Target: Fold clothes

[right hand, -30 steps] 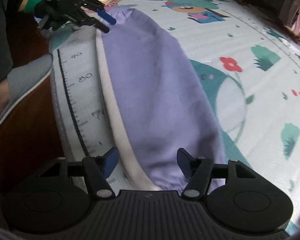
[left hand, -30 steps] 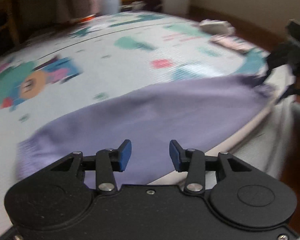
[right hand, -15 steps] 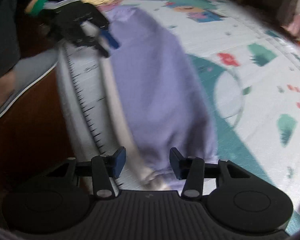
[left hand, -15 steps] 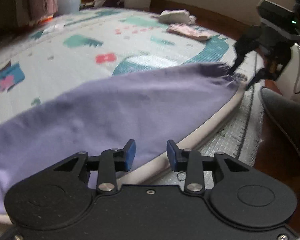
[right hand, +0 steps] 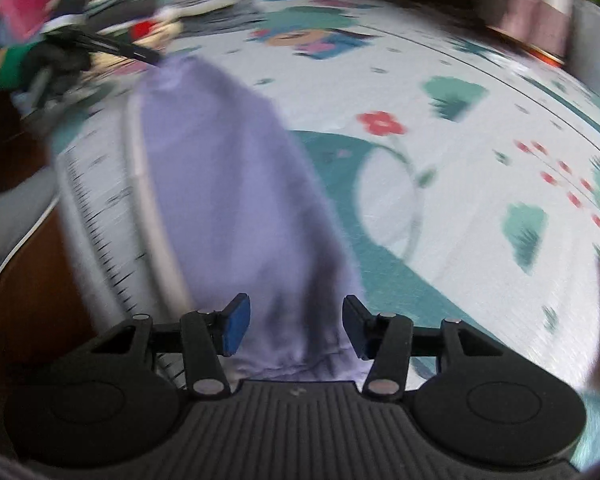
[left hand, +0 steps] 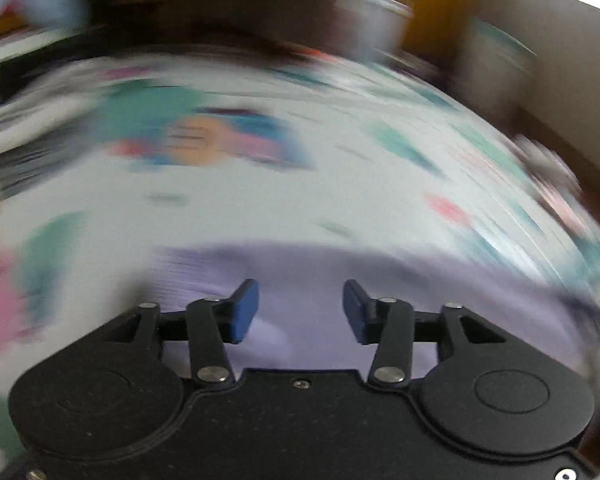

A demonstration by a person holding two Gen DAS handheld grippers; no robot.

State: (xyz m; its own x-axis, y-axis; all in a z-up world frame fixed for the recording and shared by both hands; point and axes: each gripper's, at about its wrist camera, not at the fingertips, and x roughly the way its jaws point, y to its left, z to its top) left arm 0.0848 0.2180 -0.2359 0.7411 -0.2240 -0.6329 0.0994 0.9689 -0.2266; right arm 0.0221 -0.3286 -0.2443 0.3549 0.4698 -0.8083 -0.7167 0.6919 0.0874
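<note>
The patterned play mat (right hand: pixel 440 184) covers the floor, and on it, along its near edge, lies the lilac garment (right hand: pixel 220 200), stretched out long and flat in a single narrow strip. By the look of it, the folding is only partly done: the cloth is laid lengthwise but not yet doubled end to end. A blurred pile of other clothes (right hand: pixel 80 8) waits at the far end. The right tongs (right hand: pixel 296 330) are opening, the garment's hem between them, pads apparently clear of it. The left tongs (left hand: pixel 300 312) are opening too, with nothing gripped above the lilac cloth.
</note>
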